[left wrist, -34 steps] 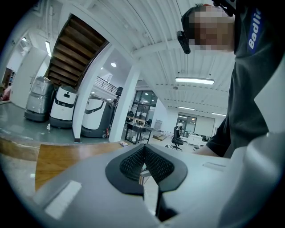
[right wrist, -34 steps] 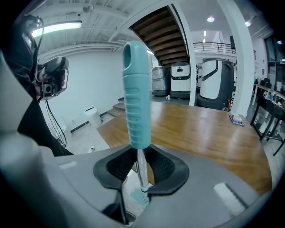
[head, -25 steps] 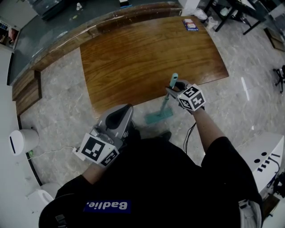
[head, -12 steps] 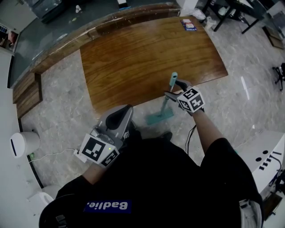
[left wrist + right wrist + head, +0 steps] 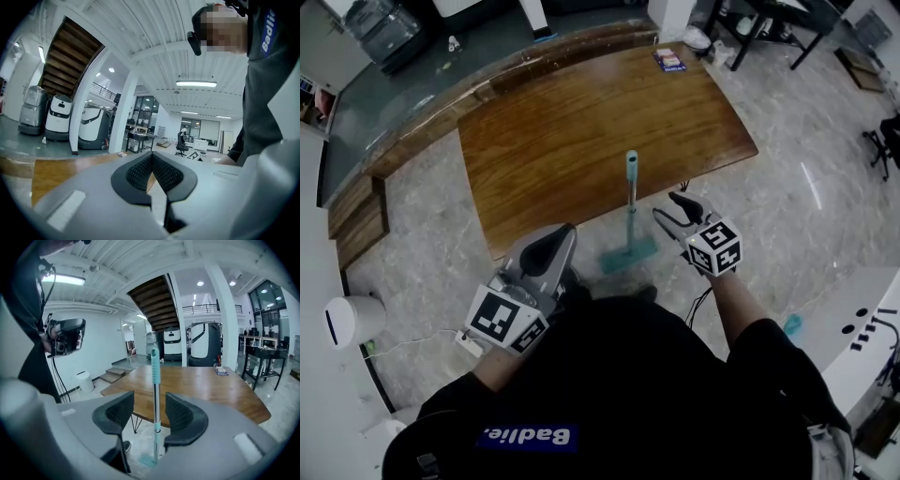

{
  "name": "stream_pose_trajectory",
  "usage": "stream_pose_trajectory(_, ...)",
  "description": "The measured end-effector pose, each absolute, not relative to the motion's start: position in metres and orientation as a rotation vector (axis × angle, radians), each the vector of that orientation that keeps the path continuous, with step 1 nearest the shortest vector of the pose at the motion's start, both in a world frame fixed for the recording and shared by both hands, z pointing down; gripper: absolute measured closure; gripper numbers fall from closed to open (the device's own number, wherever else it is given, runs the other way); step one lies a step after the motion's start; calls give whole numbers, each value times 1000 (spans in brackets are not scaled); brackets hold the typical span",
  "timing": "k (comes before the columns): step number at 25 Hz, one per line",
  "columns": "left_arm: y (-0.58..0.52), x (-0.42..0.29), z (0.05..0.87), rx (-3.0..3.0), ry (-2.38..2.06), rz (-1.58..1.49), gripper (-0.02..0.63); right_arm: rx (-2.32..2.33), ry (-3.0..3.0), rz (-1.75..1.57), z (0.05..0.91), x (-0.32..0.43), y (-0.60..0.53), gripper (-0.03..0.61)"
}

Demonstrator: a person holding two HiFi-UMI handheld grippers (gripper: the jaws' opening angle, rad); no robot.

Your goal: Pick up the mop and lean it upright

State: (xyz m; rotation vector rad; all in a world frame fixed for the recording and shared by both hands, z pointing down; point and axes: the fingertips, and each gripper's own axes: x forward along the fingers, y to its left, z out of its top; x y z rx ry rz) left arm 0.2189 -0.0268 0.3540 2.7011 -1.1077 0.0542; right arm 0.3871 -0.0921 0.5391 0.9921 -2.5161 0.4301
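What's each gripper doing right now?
Left gripper: closed, empty.
Right gripper: open, jaws just narrowing, nothing between them; teal-handled metal mop stands apart ahead.

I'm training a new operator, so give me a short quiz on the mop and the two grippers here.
1. True or false: the right gripper is clamped on the mop.
2. The mop is: A) lying flat, B) upright at the wooden table's edge, C) hanging from a hook.
3. Is the left gripper open or shut?
Key: 1 false; its jaws, just narrowing, stand apart, empty, clear of the mop. 2 B. 3 shut, nothing between its jaws.
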Motion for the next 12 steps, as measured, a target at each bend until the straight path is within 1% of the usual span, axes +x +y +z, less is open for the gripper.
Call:
stream_pose_trajectory(4,-8,230,353,2687,-1168,91,594,993,-2621,447,519,389,-73,408)
stream_pose_trajectory(9,16,232,356,2664,-1228,119,594,968,-2709,424,502,382,-54,514)
stream_pose_trajectory(11,24,232,353,2690,-1218,107,594,984,-2724,419,497,378,-46,568)
stream_pose_trajectory(12,29,231,351,2707,-1206,96,594,991,-2727,418,494,375,-40,574)
